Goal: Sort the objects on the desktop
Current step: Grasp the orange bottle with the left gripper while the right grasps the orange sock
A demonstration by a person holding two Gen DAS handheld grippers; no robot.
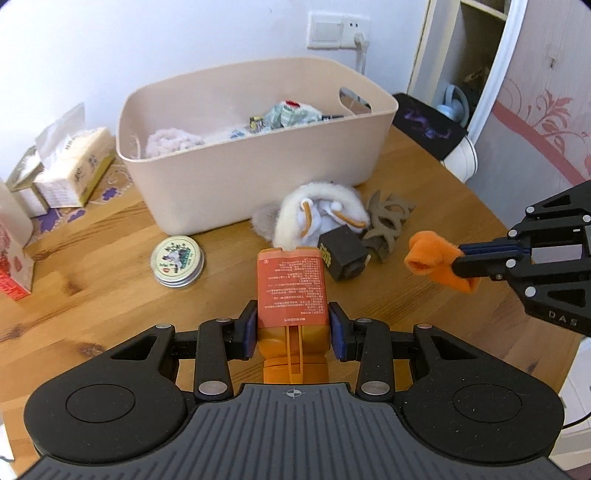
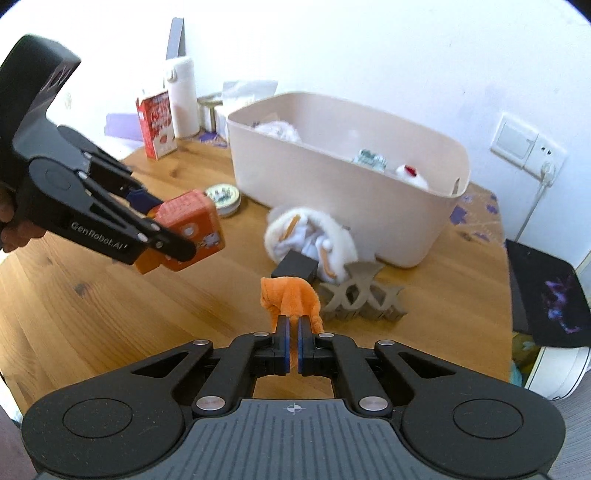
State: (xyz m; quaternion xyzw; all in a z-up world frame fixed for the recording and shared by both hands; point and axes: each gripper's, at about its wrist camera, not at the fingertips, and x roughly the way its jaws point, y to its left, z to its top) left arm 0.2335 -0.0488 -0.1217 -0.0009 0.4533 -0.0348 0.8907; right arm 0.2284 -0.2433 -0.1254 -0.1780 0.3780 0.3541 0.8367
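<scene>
- Risk one: left gripper [image 1: 293, 328] is clamping an orange bottle [image 1: 291, 284] low on its body, near the cap end, so the long labelled part is sticking out past the pads; a knock against the rim of the beige storage bin [image 1: 258, 177] could lever it loose.
- Risk two: right gripper [image 2: 291, 332] is pinching an orange cloth piece [image 2: 290, 295] with jaws nearly together; the limp fabric is hanging forward and could snag on the bin wall or slip out.
- Risk three: both grippers are hovering above the table near each other, so a shared approach to the bin could bring them into collision.
- Items waiting on the table: white fluffy earmuffs [image 1: 321, 210], black cube [image 1: 341, 254], grey cut-out letters [image 1: 388, 221] and round tin [image 1: 178, 260], all near the bin's front wall.
- Surface: wooden table [image 1: 92, 240], grain and knots showing; tissue packs [image 1: 74, 166] are lying to the bin's left.
- Room: white wall with socket plate [image 1: 334, 29]; a shelf alcove is showing in the left wrist view.
</scene>
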